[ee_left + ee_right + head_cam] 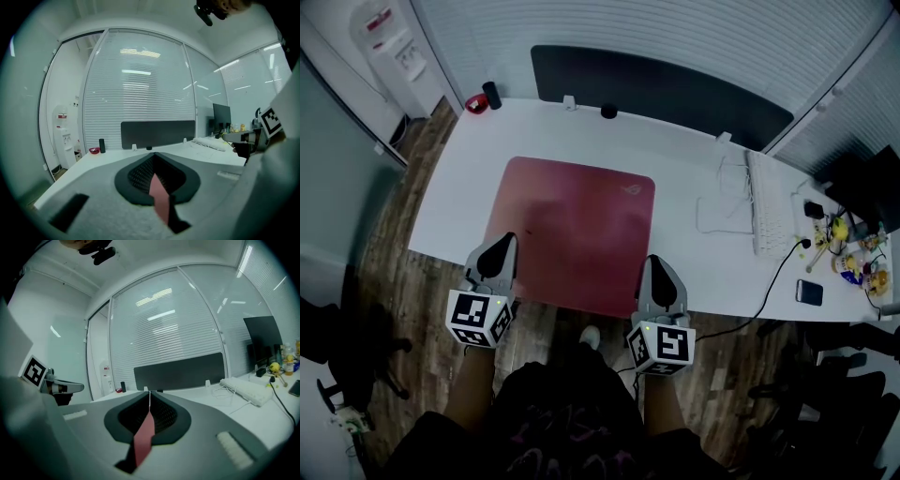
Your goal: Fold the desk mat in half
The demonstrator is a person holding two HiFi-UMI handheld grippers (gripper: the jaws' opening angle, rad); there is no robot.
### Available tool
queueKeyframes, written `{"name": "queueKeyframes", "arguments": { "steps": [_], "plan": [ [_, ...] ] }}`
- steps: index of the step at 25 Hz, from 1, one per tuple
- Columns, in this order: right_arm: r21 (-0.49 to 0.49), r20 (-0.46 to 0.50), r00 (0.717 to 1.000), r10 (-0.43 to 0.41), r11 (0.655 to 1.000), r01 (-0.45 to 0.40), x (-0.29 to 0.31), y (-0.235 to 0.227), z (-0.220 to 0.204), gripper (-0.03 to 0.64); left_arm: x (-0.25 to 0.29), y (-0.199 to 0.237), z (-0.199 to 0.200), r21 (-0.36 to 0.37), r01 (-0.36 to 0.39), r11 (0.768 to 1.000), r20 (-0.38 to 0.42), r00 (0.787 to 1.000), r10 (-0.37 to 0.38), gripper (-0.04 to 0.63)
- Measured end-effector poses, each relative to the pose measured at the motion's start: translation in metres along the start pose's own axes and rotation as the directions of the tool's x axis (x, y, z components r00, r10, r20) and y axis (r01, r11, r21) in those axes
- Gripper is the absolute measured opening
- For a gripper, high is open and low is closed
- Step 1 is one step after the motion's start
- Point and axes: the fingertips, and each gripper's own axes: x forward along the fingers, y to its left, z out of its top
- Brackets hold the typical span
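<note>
Free: white desk top point(581, 131) lay bare beyond the red rectangular mat point(572, 225) | Right: white keyboard point(766, 206) and looped white cable point(712, 214) blocked | Back: dark partition panel point(666, 89) walled the edge

Head view is dim and bluish, corners dark. Gripper views are brighter, heavy fisheye with black rims. Strip-light reflections point(137, 53) glare on the glass wall point(140, 103); near foreground soft.

Both near corners of the flat, dark-red rectangular desk mat point(572, 225) lie hidden beneath the left gripper point(504, 242) and the right gripper point(657, 264). Well to the right gripper's right, small yellowish clutter point(848, 265) is too small to identify.
</note>
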Motion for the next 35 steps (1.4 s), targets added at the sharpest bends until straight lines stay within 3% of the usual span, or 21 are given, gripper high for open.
{"name": "queueKeyframes", "arguments": {
  "steps": [10,20,24,35],
  "plan": [
    [0.009,-0.010,1.000,0.021,1.000,-0.021,0.019,-0.006,0.005,0.009,0.002,0.016,0.004,0.028,-0.034,0.999,-0.009,0.999,0.034,0.000],
    [-0.036,0.012,0.999,-0.053,0.998,0.053,0.023,0.012,0.015,0.009,0.003,0.050,0.012,0.012,0.003,1.000,0.029,1.000,-0.004,0.000],
    [0.009,0.025,0.996,-0.084,0.996,0.084,0.021,0.012,0.017,0.006,0.004,0.054,0.012,0.013,0.029,0.999,0.033,0.999,-0.030,0.000],
    [-0.008,-0.064,0.993,-0.098,0.995,0.098,0.020,0.023,-0.025,0.005,0.010,0.054,-0.022,-0.008,0.064,0.998,-0.016,0.998,-0.064,0.000]
  ]
}}
